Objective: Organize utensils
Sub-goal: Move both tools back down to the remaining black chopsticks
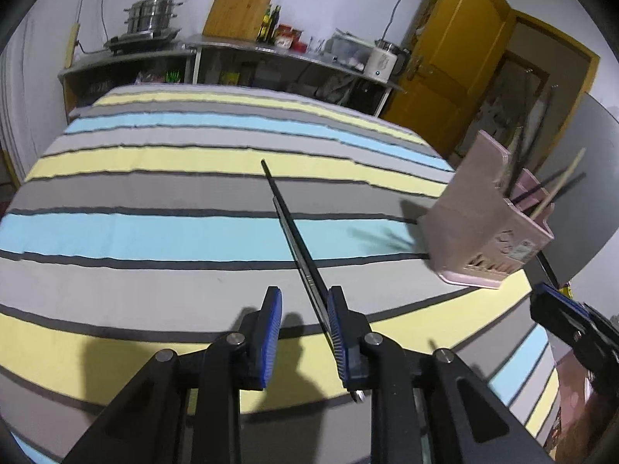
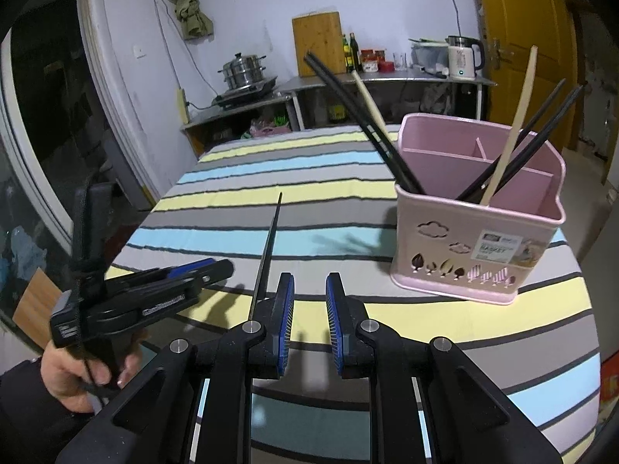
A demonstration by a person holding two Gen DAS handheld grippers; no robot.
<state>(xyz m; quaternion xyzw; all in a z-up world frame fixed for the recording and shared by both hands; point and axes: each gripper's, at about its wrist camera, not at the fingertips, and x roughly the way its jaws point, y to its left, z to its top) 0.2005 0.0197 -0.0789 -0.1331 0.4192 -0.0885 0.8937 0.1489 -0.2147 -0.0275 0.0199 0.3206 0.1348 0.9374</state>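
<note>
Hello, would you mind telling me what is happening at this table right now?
A person is sorting utensils with two handheld grippers. A black chopstick lies on the striped tablecloth, running between the open fingers of the left gripper. The right gripper is open and empty. The pink basket already holds several black and wooden chopsticks.

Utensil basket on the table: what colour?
Pink utensil basket with cloud and leaf cut-outs and a label; it shows best in the right wrist view.

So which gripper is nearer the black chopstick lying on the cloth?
Left. The left gripper has the chopstick running up between its open fingers, against one pad. The right gripper sits just beside it, open, chopstick outside its fingers.
</note>
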